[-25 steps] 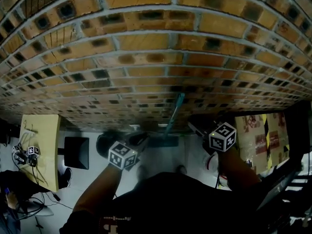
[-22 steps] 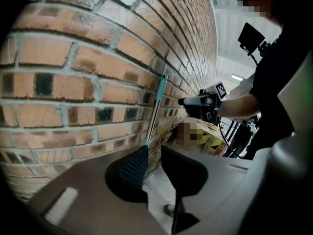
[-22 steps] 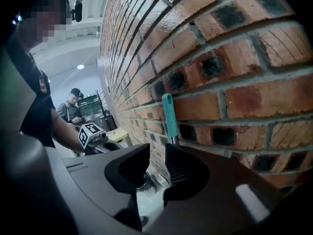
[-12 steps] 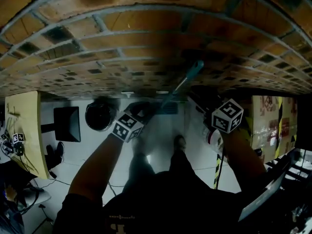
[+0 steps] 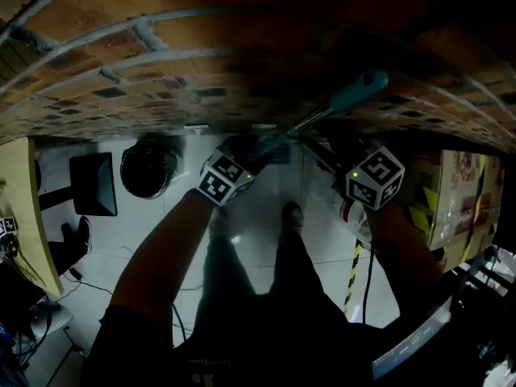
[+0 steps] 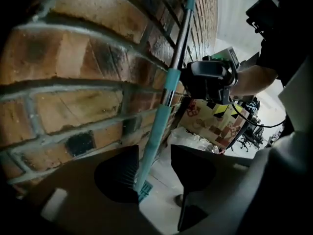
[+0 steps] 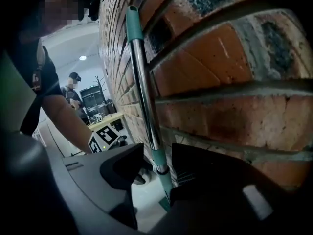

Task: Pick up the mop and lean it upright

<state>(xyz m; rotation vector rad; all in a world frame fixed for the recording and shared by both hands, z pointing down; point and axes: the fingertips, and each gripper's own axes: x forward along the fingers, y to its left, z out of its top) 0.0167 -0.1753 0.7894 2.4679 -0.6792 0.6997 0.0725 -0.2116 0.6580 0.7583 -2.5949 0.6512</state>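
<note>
The mop is teal and silver, the brick wall orange-brown.

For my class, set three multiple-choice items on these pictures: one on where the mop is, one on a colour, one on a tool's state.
1. Where is the metal-poled mop?
A) flat on the floor
B) leaning on the orange brick wall
C) on a table
2. What colour are its handle grips?
A) teal
B) red
C) yellow
3. How do the left tool's jaws stand?
A) shut, empty
B) clamped on the pole
C) apart, pole between them
Key: 1 B, the pole stands against the bricks; 2 A, teal sleeves show in every view; 3 C, the jaws have just been opening; a gap shows beside the pole.
</note>
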